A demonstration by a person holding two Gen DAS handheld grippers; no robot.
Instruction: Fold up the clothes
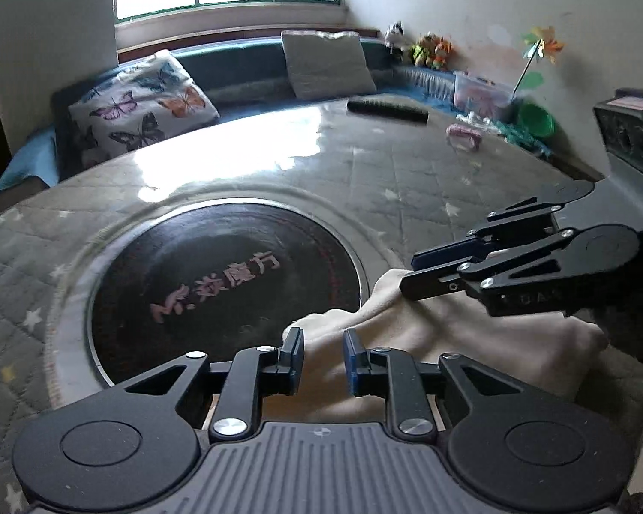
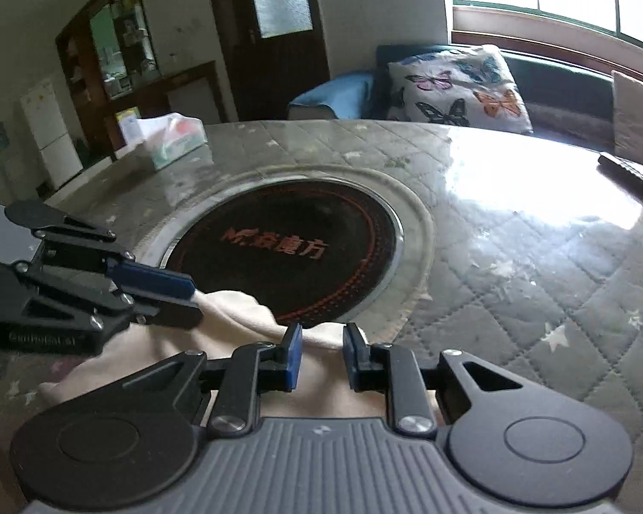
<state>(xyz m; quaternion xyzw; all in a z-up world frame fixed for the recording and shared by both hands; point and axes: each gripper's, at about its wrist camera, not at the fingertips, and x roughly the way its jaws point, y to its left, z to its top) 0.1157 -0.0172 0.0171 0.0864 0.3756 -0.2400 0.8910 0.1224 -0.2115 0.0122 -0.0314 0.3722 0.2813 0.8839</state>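
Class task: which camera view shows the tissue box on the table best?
The right wrist view: the tissue box sits whole at the table's far left edge, beyond the left gripper. The left wrist view does not show it.
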